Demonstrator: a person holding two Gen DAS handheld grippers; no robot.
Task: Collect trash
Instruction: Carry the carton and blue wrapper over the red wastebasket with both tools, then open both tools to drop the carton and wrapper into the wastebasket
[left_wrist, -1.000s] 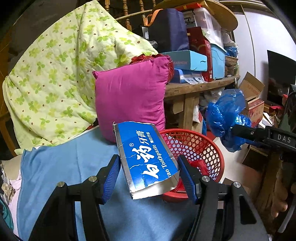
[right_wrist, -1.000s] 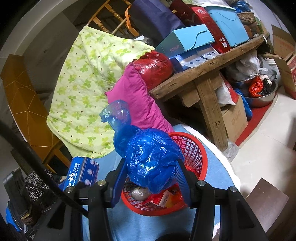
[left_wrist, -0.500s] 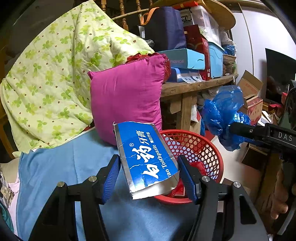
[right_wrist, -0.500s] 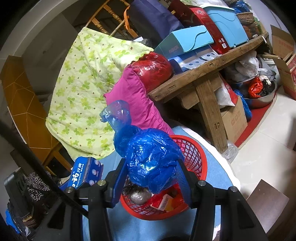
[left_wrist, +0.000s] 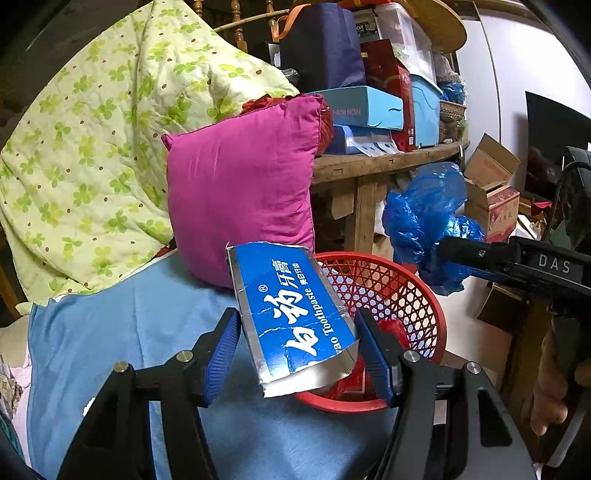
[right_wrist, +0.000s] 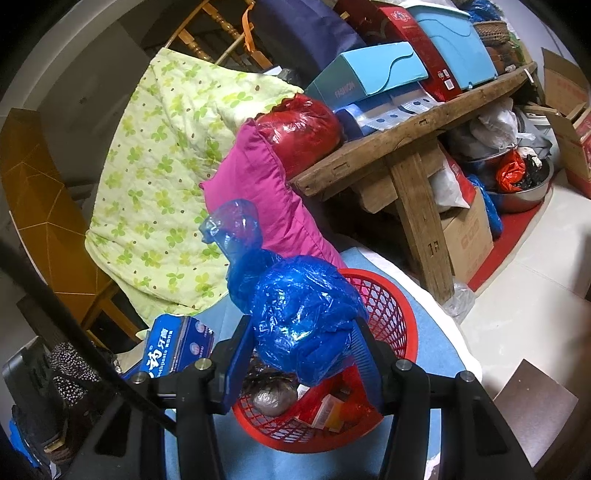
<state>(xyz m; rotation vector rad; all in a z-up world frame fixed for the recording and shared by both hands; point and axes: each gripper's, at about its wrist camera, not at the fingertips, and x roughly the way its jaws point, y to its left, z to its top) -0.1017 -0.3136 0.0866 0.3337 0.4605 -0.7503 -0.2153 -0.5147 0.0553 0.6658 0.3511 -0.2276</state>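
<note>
- Since a second ago: in the left wrist view the red basket (left_wrist: 399, 280) sits a little further left and the pink cushion (left_wrist: 243, 192) shows larger; both grippers keep their loads.
- Left gripper (left_wrist: 299, 350): clamped on one blue toothpaste box (left_wrist: 291, 314), pads pressing on its two long sides.
- Box long axis runs forward along the fingers, tilted up and away; open torn end points back toward the camera, far end toward the cushion.
- Box hangs above the blue cloth (left_wrist: 110, 339), just beside the basket's near-left rim.
- Right gripper (right_wrist: 303, 354): clamped on one crumpled blue plastic bag (right_wrist: 295, 314), which bulges up past the fingertips.
- Bag hangs directly over the basket (right_wrist: 391, 310).
- Count: one basket, two grippers, one box, one bag.
- Inside the basket: a grey wad and red and orange wrappers, number unclear.
- Wooden bench (right_wrist: 406, 136) stands behind, stacked with boxes.
</note>
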